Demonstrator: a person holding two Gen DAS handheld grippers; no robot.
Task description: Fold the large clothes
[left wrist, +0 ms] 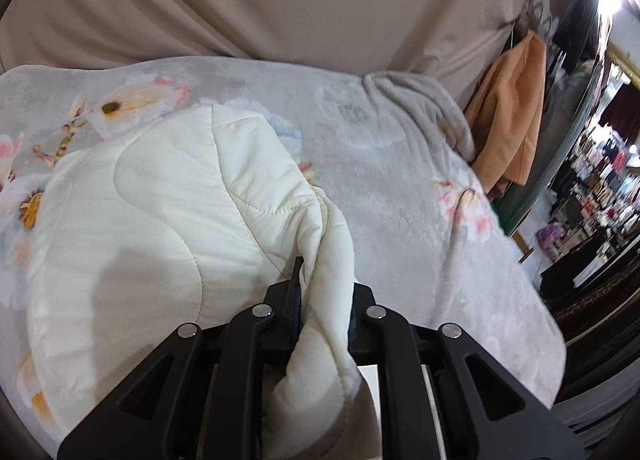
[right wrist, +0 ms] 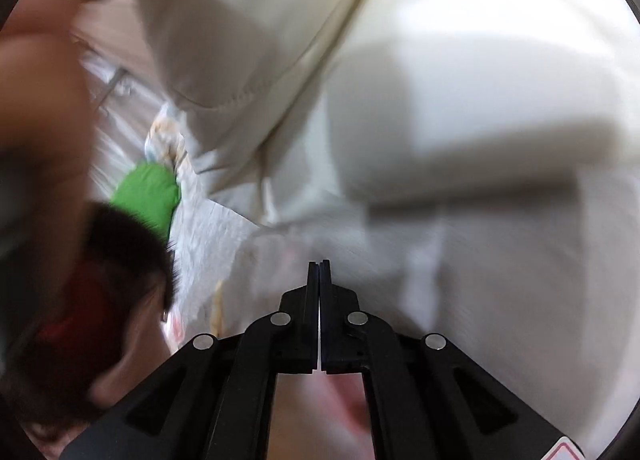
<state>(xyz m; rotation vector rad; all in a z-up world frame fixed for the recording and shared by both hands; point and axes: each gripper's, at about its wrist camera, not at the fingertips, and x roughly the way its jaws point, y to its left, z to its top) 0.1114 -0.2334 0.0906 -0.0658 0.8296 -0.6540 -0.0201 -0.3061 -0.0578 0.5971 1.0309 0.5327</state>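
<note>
A floral blanket (left wrist: 400,196) lies beneath; the left gripper (left wrist: 320,300) pinches the cream quilted garment (left wrist: 160,220), hiding one finger; the right gripper (right wrist: 319,272), fully closed and empty, faces blur.

Right gripper (right wrist: 319,265) jaws closed, empty, white garment (right wrist: 460,80) beyond

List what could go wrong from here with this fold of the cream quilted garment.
1. The left gripper pinches only a bunched edge of the cream quilted garment; the puffy fabric might slip free mid-fold.
2. The right gripper is shut with nothing between its fingers, so one side of the garment is unsupported and the fold may land skewed.
3. The right wrist view is blurred, so aiming the next grasp could miss.
</note>
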